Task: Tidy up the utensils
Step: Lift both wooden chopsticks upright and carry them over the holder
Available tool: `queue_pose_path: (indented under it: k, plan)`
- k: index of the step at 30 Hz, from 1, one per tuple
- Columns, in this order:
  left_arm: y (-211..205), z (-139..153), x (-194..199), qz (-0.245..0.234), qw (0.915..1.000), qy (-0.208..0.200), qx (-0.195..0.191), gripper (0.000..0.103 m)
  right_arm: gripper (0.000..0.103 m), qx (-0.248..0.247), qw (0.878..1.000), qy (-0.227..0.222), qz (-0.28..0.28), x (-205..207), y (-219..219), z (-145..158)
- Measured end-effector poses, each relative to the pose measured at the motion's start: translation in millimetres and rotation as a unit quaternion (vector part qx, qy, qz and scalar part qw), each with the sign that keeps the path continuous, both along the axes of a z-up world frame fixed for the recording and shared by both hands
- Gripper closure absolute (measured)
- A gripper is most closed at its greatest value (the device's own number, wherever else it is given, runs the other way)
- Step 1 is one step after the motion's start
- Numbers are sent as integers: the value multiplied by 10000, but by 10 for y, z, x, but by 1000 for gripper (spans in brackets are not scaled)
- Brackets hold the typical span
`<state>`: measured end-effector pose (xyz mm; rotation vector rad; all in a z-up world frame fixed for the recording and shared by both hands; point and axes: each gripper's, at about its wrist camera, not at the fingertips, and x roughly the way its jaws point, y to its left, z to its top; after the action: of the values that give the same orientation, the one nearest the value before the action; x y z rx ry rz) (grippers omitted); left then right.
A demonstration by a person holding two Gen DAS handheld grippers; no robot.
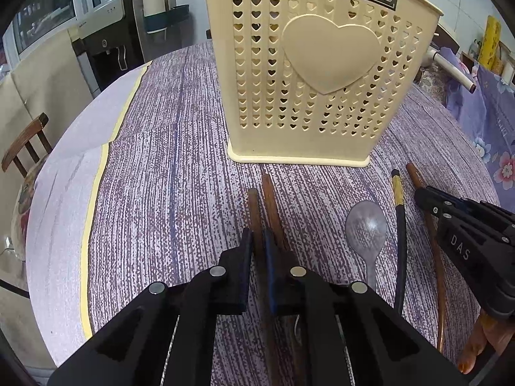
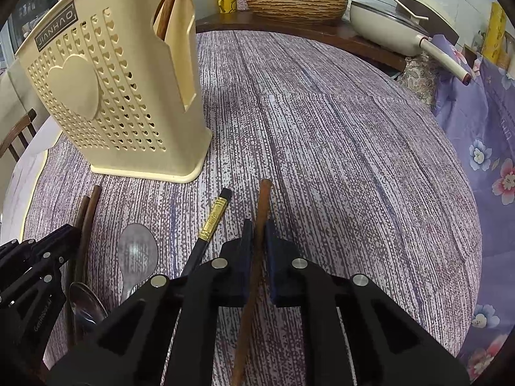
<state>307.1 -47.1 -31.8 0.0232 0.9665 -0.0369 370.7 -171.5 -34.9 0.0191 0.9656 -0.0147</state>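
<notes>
Right wrist: purple streaked tablecloth (image 2: 322,128).

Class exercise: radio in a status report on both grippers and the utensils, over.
Left gripper shut on brown chopstick. Right gripper shut on another brown chopstick. Spoon, black-and-gold chopstick on table. Holder ahead, path clear.

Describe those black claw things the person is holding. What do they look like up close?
Each is a matte black plastic tool with two flat, angular fingers, hollowed by triangular cutouts and dotted with round silver fasteners. The left gripper has a dark blue pad lining on one finger; so does the right gripper. Seen from the side, one body carries raised letters "DAS", the other small pale lettering. No cables or sleeves show.
</notes>
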Motion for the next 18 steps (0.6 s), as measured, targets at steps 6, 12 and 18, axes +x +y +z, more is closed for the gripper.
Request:
queue_pose_path:
  k: [6, 12, 18]
  plan:
    - [3, -6, -7, 5, 10000, -38, 6, 94, 94, -29, 10000, -71, 0, -15, 8, -7]
    - [-11, -6, -22, 22, 10000, -70, 29, 94, 94, -18, 10000, -92, -10, -51, 30, -9]
    - [12, 2, -17, 28, 9999, -85, -82, 95, 95, 295, 9995, -139, -5, -30, -35, -8]
